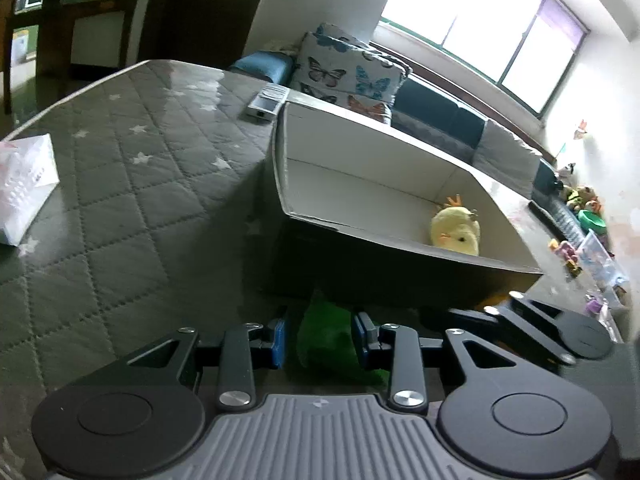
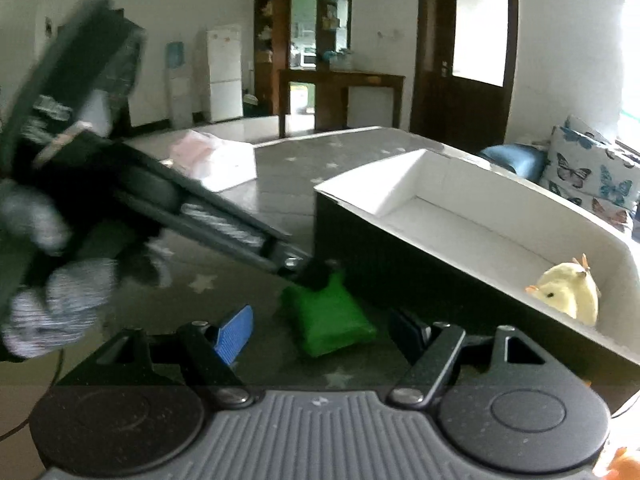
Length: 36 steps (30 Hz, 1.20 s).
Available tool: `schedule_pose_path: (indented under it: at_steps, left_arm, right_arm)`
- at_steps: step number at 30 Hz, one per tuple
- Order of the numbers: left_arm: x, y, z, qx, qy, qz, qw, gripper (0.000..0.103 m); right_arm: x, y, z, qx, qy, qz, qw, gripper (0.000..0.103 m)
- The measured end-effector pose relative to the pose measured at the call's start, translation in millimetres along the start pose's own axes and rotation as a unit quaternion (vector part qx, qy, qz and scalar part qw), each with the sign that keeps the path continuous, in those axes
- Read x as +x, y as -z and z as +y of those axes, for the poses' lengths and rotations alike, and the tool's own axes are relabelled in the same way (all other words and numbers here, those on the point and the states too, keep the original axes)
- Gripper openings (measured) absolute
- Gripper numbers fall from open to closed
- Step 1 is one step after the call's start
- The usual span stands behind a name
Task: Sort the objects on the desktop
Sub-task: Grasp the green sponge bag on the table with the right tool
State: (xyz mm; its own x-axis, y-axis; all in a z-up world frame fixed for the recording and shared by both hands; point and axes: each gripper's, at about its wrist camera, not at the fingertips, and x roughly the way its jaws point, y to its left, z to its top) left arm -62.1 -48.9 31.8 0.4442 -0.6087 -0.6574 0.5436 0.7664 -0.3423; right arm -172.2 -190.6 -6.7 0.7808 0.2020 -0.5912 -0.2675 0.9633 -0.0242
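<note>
Left wrist view, read from the left: a white tissue pack (image 1: 26,184) is seen lying on the grey quilted table cover (image 1: 132,184) with its pale star print, and a small silver device (image 1: 267,103) is seen near the far edge, just beside the back corner of the box (image 1: 400,248). The box is dark outside and white inside; a yellow chick toy (image 1: 456,231) is seen resting in its right end. In front of the box's near wall, the left gripper (image 1: 320,340) is held low over the cover, with a green soft object (image 1: 326,336) set between its blue pads (image 1: 280,340). The object is bright green, pillow-like and slightly crumpled. A thin gap appears on each side, so a firm clamp cannot be confirmed. Farther right, part of the right gripper (image 1: 560,328) is visible. Right wrist view, read from the left: a gloved hand (image 2: 52,300) is seen on the left tool, whose tip meets the far end of the green object. The right gripper (image 2: 320,330) is held released, jaws wide, with the object lying just beyond its blue pad (image 2: 234,334), untouched.
</note>
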Motion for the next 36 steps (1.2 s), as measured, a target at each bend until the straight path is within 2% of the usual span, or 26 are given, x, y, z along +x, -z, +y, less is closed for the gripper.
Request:
schedule_pose_path:
  at_steps: [3,4,13,20,25,30,36]
  left_arm:
    - [3,1,2,-0.005,0.002,0.006,1.0000,0.035]
    - [4,1,3,-0.007,0.003,0.009,0.9999,0.035]
    - [6,2,6,-0.022,0.017,0.016,0.9995,0.035]
    - [-1,7,-1,-0.028,0.031,0.019,0.9989,0.034]
    - [-19,6,-18,-0.014,0.039,0.003,0.9991,0.034]
    - [-34,-10,-42,0.003,0.048,-0.026,0.9985,0.032]
    - [-28,-41,-66,0.026,0.056,-0.051,0.9968,0.032]
  right_arm:
    - [15,0,-4,-0.002,-0.005,0.018,1.000,0.072]
    - [18,1,-4,-0.001,-0.007,0.022,1.000,0.067]
    - [26,4,-7,0.010,-0.015,0.033,0.999,0.044]
    - [7,9,-7,0.025,-0.013,0.026,0.999,0.043]
    - [-15,8,-6,0.021,-0.003,0.006,1.000,0.043]
    - [-39,-2,-12,0.017,0.016,-0.027,0.999,0.043]
    - [-53,-20,-34,0.020,0.045,-0.055,0.997,0.042]
